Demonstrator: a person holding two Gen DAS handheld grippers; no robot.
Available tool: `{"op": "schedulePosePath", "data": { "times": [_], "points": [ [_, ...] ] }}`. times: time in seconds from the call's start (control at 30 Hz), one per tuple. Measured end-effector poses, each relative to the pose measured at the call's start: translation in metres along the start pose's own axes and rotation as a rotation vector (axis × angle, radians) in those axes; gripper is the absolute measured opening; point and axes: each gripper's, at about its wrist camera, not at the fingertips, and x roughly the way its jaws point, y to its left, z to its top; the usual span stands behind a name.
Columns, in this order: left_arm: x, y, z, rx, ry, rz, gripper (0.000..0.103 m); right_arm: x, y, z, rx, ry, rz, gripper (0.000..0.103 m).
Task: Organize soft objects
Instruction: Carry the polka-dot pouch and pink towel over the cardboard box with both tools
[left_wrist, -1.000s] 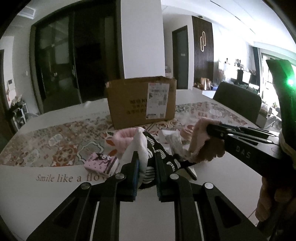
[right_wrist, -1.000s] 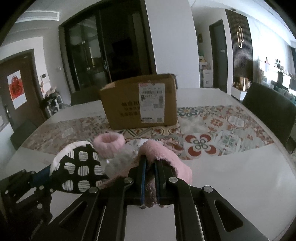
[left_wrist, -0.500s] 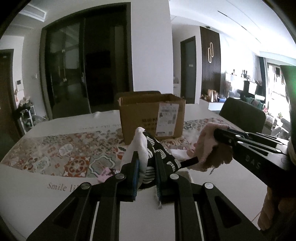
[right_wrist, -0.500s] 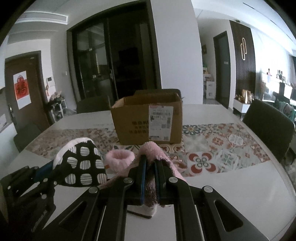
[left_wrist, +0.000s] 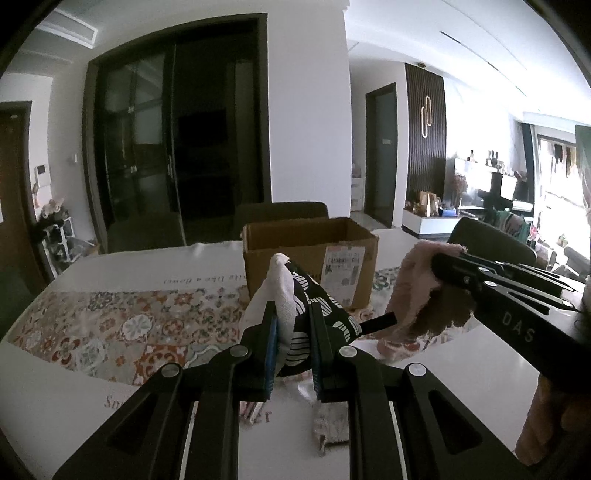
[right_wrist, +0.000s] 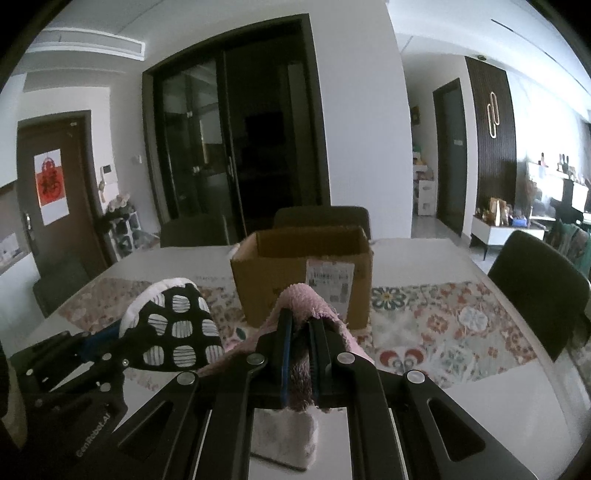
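Two grippers gripping soft items before an open cardboard box (left_wrist: 310, 254).
Left gripper (left_wrist: 293, 325), lower centre, is clamping the black-and-white patterned cloth (left_wrist: 317, 314); right gripper (right_wrist: 301, 332) is pinching the pink fluffy cloth (right_wrist: 303, 299).

Black-white spotted cloth (left_wrist: 314, 314); pink fuzzy cloth (right_wrist: 306, 306); brown box (left_wrist: 310, 258).

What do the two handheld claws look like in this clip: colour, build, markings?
Both are matte black. The left claw and the right claw have two flat fingers lined with blue pads, set on angular arms with slotted cutouts and silver rivets. The right one's side reads "DAS" in pale letters; the left one's body bears small pale lettering.
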Motion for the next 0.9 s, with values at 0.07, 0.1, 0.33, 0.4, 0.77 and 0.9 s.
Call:
{"op": "schedulePosePath", "data": {
  "times": [0.07,0.1,0.33,0.4,0.77,0.9],
  "points": [
    [0.002,0.0,0.009,0.005,-0.004,0.001,0.017,0.003,-0.001,0.01,-0.002,-0.005,-0.001,0.009],
    [0.004,0.0,0.013,0.008,-0.006,0.001,0.017,0.005,-0.001,0.013,-0.003,-0.008,0.002,0.009],
    [0.017,0.005,0.04,0.008,-0.02,0.005,0.017,0.016,0.001,0.04,-0.014,-0.034,0.012,0.009],
    [0.022,0.006,0.048,0.012,-0.026,0.015,0.017,0.019,0.001,0.047,-0.021,-0.045,0.014,0.009],
    [0.047,0.008,0.093,0.036,-0.075,0.051,0.017,0.048,-0.008,0.087,-0.02,-0.083,0.047,0.009],
    [0.06,0.01,0.108,0.038,-0.077,0.06,0.017,0.062,-0.011,0.104,-0.021,-0.084,0.062,0.009]
  ]
}}
